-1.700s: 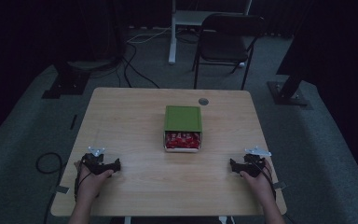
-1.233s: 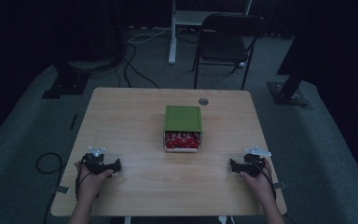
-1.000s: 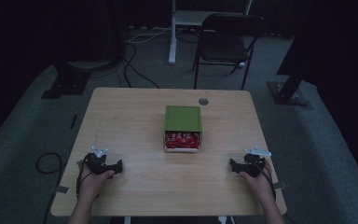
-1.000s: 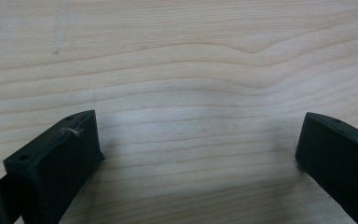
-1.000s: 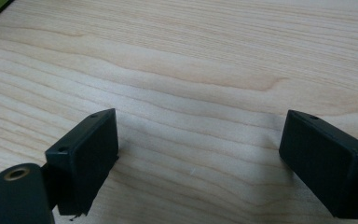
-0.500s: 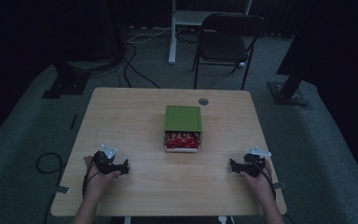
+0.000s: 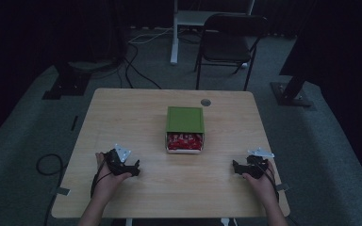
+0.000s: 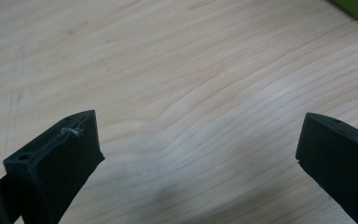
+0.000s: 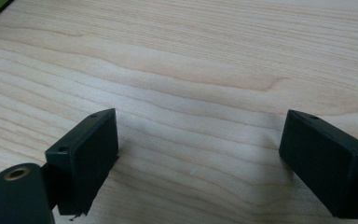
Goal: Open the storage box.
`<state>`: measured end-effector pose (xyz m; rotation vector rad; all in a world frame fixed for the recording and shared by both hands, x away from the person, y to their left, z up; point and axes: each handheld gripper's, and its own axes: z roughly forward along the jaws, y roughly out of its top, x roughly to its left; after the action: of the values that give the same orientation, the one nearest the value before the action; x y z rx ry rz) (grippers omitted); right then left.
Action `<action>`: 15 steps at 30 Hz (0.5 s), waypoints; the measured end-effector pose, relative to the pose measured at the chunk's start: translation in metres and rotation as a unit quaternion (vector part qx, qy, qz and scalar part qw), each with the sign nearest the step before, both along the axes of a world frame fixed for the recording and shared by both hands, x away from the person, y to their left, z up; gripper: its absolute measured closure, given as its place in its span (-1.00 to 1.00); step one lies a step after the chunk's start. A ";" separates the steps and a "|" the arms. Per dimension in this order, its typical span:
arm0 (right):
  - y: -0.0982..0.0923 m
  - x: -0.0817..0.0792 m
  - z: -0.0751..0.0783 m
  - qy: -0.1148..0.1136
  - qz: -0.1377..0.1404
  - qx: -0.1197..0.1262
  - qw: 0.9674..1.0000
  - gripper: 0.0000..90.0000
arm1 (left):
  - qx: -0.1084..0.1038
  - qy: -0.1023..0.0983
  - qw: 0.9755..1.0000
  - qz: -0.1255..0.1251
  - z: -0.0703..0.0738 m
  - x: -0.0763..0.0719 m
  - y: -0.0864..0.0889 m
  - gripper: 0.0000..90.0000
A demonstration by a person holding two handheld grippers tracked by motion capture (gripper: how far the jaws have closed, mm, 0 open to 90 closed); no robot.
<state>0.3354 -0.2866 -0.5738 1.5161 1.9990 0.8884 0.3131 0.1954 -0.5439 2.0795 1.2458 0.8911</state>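
High view: red packets (image 7: pixel 185 141) in box (image 7: pixel 185 119)

Bare table (image 7: pixel 136 117) between both grippers and all around; sole obstacle the green box (image 7: pixel 185 128) at centre, small grommet (image 7: pixel 206 102) flush behind it.

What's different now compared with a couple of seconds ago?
The left gripper has shifted inward and slightly forward toward the green box, empty with jaws wide apart. The right gripper, also open, the box and the table stayed put.
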 end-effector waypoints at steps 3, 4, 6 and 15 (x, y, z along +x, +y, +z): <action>0.000 0.000 0.000 0.000 0.000 0.000 1.000 -0.75 | 0.009 -0.010 1.000 -0.018 0.005 -0.001 -0.011 -0.99; 0.000 0.000 0.000 0.000 0.000 0.000 1.000 -0.75 | 0.010 -0.013 1.000 -0.022 0.006 -0.001 -0.014 -0.99; 0.000 0.000 0.000 0.000 0.000 0.000 1.000 -0.75 | 0.014 -0.018 0.999 -0.033 0.009 -0.002 -0.020 -0.99; 0.000 0.000 0.000 0.000 0.000 0.000 1.000 -0.75 | 0.033 -0.038 0.996 -0.078 0.019 -0.009 -0.049 -0.99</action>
<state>0.3354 -0.2866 -0.5738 1.5174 1.9989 0.8880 0.3040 0.1468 -0.5253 2.1407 1.0116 0.9399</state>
